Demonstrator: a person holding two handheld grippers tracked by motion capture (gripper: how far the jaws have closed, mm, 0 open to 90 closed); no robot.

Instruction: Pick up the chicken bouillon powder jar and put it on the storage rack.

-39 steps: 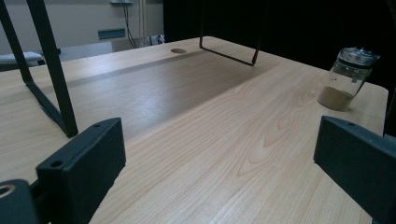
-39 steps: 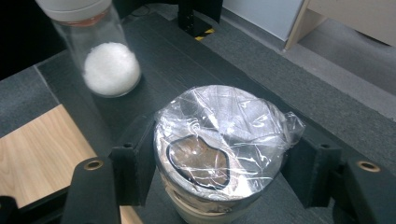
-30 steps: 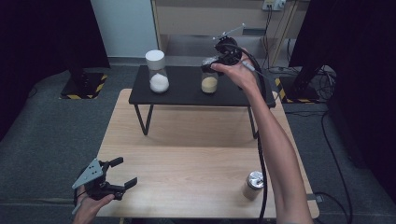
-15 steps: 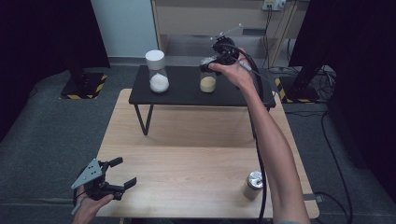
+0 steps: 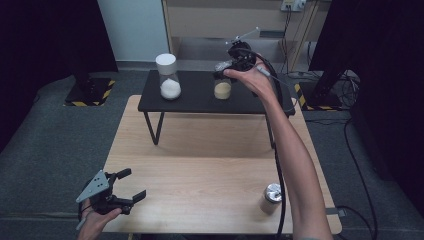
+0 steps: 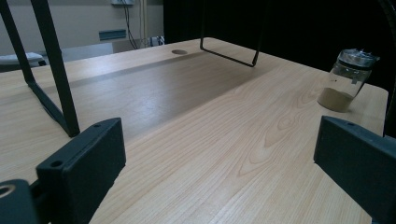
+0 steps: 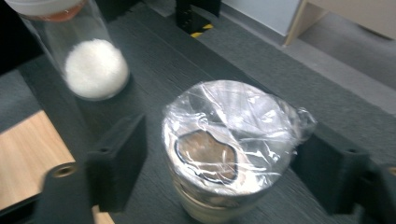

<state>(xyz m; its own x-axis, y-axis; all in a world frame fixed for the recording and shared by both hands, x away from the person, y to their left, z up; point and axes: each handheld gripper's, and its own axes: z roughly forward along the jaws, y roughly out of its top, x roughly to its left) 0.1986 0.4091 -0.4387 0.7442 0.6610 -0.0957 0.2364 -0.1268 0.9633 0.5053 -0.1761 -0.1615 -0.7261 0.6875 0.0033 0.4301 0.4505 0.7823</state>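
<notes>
Hovering over the black shelf [image 5: 200, 100] at the far side of the wooden table [image 5: 210, 170], the right gripper [image 5: 231, 67] is straddling the foil-wrapped jar of tan powder [image 7: 229, 149], which is standing upright on that shelf. Its jaws have just been opening; in the right gripper view they are flanking the jar's wrapped top with gaps showing on both sides, no longer pinching it. A taller jar of white powder [image 5: 169, 76] is standing nearby on the shelf. The left gripper [image 5: 122, 187] is resting wide open and empty near the table's front left corner, well apart from a small lidded jar [image 5: 270, 198] at the front right.
</notes>
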